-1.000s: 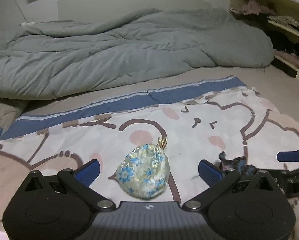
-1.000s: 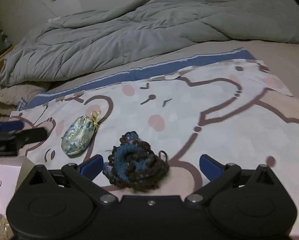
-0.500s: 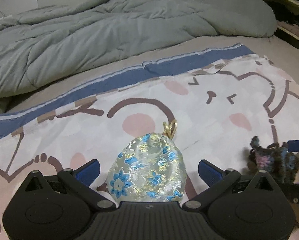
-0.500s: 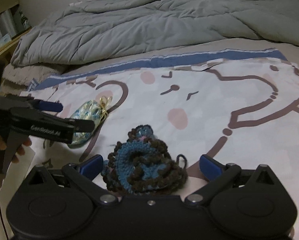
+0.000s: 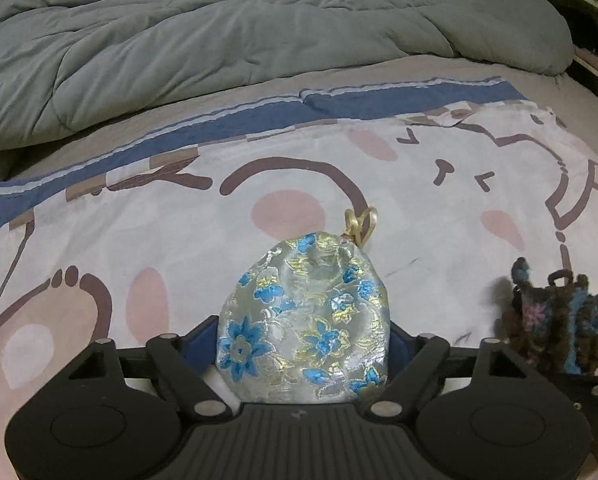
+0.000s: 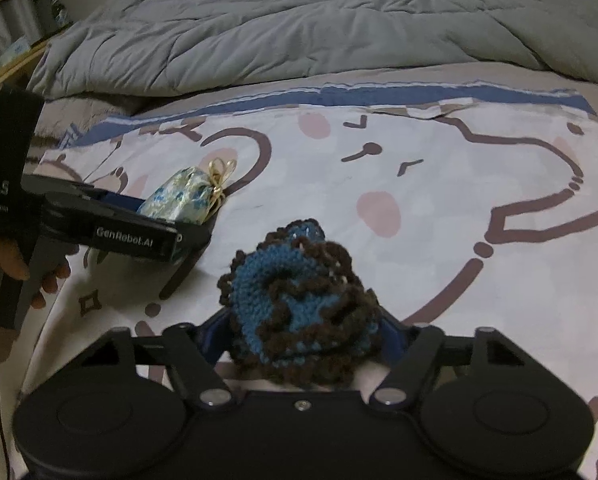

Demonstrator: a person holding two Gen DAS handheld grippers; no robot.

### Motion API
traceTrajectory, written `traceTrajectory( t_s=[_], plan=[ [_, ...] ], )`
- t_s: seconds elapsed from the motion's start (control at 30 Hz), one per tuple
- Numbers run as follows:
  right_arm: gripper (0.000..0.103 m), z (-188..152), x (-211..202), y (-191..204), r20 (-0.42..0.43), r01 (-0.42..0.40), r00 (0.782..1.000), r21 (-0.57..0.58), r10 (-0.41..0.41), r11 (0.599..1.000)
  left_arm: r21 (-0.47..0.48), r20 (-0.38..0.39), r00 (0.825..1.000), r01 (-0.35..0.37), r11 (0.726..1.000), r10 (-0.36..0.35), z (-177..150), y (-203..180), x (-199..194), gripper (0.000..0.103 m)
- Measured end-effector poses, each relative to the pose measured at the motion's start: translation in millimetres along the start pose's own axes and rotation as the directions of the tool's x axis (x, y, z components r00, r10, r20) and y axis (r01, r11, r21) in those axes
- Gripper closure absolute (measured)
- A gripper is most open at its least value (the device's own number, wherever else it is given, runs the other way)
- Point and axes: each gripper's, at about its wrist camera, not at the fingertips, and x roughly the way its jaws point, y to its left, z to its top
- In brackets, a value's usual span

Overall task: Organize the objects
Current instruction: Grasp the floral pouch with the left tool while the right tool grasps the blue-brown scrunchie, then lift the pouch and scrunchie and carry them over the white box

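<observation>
Left wrist view: left gripper [image 5: 303, 340] pinching brocade pouch [image 5: 305, 320] on cartoon-print sheet [image 5: 179, 240]; crocheted pouch [image 5: 559, 324] near right edge; open sheet ahead up to grey duvet [image 5: 219, 40].

Right wrist view: right gripper [image 6: 305, 340] clamped on crocheted pouch [image 6: 299, 304]; left gripper [image 6: 171, 216] alongside, apart; bare sheet to right.

Bedroom in a home: bed with cartoon sheet [image 5: 179, 240], rumpled grey duvet [image 5: 219, 40] behind it, shelf [image 6: 7, 28] beside.
</observation>
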Motion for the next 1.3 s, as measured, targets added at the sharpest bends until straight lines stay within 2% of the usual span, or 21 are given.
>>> traceTrajectory(
  t_s=[0.07, 0.27, 0.6, 0.97, 1.3],
  plan=[
    [0.039, -0.6, -1.4, 2.2, -0.001, 0.007, 1.0, -0.015, -0.007, 1.0, -0.002, -0.001, 1.0, -0.003, 1.0, 0.003, -0.8, -1.3, -2.8, 0.023],
    [0.045, -1.4, -10.8, 6.7, 0.025, 0.008, 1.0, -0.028, -0.007, 1.0, -0.023, 0.031, 0.999, 0.012, 1.0, -0.011, -7.4, -4.3, -21.9, 0.023],
    [0.045, 8.4, -55.3, 22.2, 0.102, 0.013, 0.995, -0.048, -0.008, 0.999, -0.062, 0.107, 0.994, 0.023, 0.998, -0.016, -14.9, -8.5, -85.9, 0.023],
    [0.045, 17.1, -116.0, 42.9, 0.179, 0.027, 0.984, -0.041, -0.019, 0.999, -0.093, 0.188, 0.982, 0.007, 0.996, 0.011, -26.7, -8.1, -167.9, 0.023],
    [0.045, 15.2, -157.1, 73.2, 0.232, 0.019, 0.973, -0.05, -0.006, 0.999, -0.151, 0.248, 0.968, -0.005, 0.989, 0.043, -52.6, 2.5, -231.7, 0.023]
  ],
)
